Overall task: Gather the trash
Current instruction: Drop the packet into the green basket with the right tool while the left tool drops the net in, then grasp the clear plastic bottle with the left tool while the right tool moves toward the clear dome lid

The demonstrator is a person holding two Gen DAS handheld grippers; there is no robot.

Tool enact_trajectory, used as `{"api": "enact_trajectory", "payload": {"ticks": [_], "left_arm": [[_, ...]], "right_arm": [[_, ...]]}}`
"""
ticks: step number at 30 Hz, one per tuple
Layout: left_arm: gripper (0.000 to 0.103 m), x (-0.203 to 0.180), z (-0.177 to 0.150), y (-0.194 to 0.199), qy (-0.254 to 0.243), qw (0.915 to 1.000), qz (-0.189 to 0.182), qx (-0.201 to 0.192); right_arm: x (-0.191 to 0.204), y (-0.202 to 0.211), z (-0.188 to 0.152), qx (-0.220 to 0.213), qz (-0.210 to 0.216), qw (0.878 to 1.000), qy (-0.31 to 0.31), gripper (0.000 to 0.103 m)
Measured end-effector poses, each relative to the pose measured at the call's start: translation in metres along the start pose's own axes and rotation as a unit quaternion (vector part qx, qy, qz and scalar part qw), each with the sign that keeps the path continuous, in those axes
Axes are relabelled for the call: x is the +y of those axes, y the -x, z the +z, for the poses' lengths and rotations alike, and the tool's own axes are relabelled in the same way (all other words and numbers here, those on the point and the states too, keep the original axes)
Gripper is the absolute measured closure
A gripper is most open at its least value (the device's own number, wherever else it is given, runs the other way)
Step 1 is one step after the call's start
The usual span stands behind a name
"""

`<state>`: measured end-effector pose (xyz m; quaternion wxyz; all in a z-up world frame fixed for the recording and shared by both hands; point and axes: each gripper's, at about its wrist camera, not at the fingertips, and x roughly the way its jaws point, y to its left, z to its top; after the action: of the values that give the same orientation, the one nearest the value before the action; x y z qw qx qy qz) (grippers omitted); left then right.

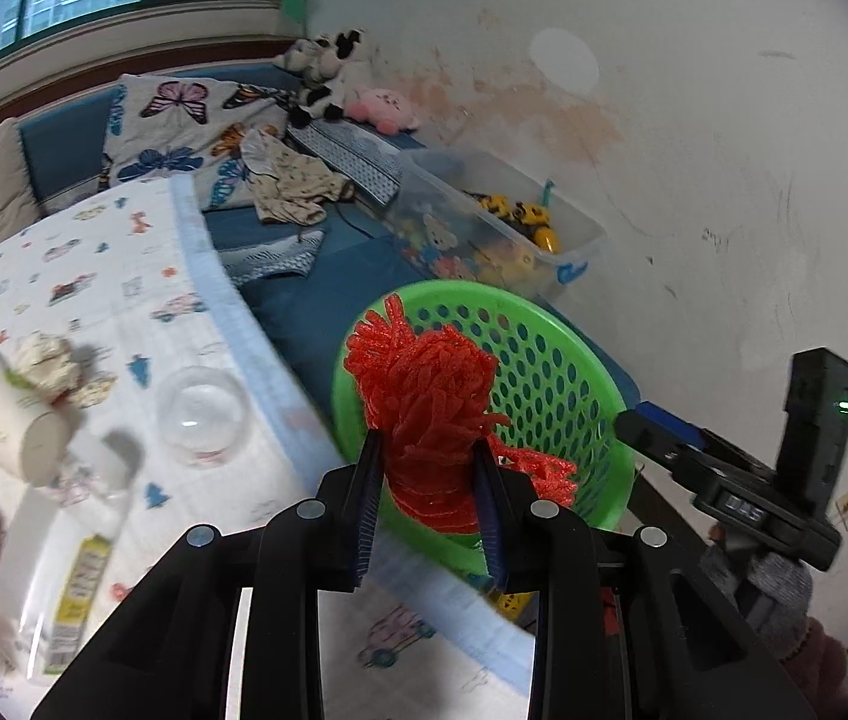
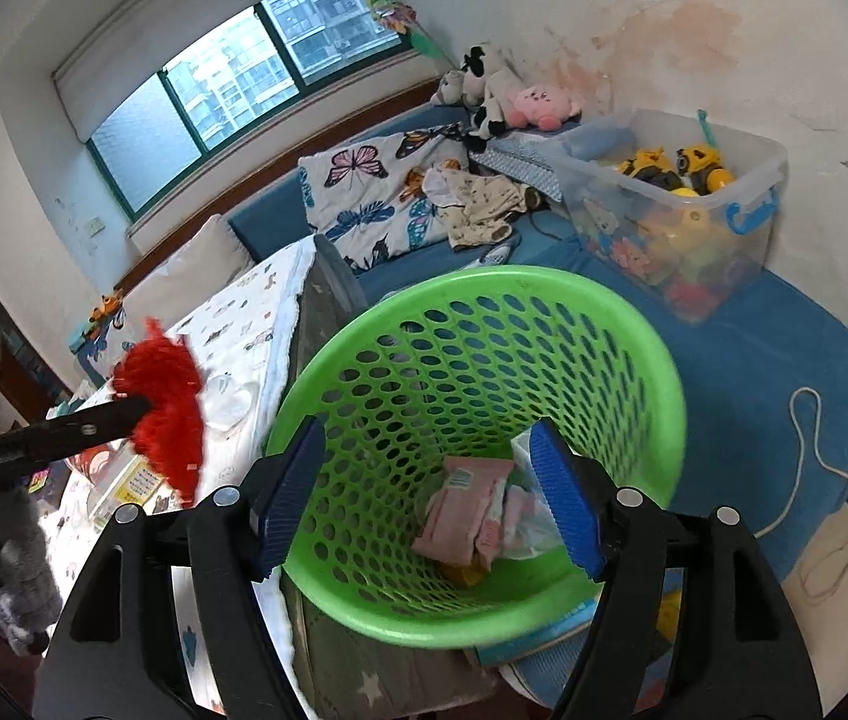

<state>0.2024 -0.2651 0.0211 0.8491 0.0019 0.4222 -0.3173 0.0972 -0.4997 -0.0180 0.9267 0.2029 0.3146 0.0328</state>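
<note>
The left hand-held gripper (image 1: 427, 492) pinches a red foam net (image 1: 424, 396) over the worktop (image 1: 142, 312) edge, just short of the green basket (image 2: 484, 282); the right hand-held gripper (image 2: 430, 498) hangs spread and empty over it. Carry the net past the rim before releasing. Pink wrappers (image 2: 466, 510) already lie inside.

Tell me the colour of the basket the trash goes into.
Bright green basket, seen best in the right wrist view.

Both wrist views angled down, close over shared green basket (image 1: 550, 360), window behind.
</note>
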Motion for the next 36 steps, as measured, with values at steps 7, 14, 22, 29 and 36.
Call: {"api": "enact_trajectory", "payload": {"ticks": [7, 14, 22, 29, 36], "left_arm": [[0.072, -0.021, 0.005, -0.039, -0.018, 0.9993, 0.005, 0.032], [0.043, -0.028, 0.004, -0.055, -0.018, 0.9989, 0.001, 0.044], [0.040, -0.018, -0.007, -0.041, -0.016, 0.9993, 0.004, 0.034], [0.040, 0.018, -0.022, -0.005, 0.019, 0.9993, 0.028, 0.012], [0.040, 0.052, -0.035, 0.028, 0.014, 0.9965, 0.083, -0.004]], "right_arm": [[-0.011, 0.016, -0.007, -0.010, -0.002, 1.000, -0.016, 0.032], [-0.015, 0.017, -0.016, -0.004, -0.002, 1.000, -0.027, 0.032], [-0.010, 0.024, -0.020, -0.009, 0.001, 1.000, -0.028, 0.032], [0.005, 0.024, -0.025, -0.004, 0.010, 1.000, -0.018, 0.032], [0.030, 0.013, -0.024, 0.004, 0.027, 1.000, -0.002, 0.032]]}}
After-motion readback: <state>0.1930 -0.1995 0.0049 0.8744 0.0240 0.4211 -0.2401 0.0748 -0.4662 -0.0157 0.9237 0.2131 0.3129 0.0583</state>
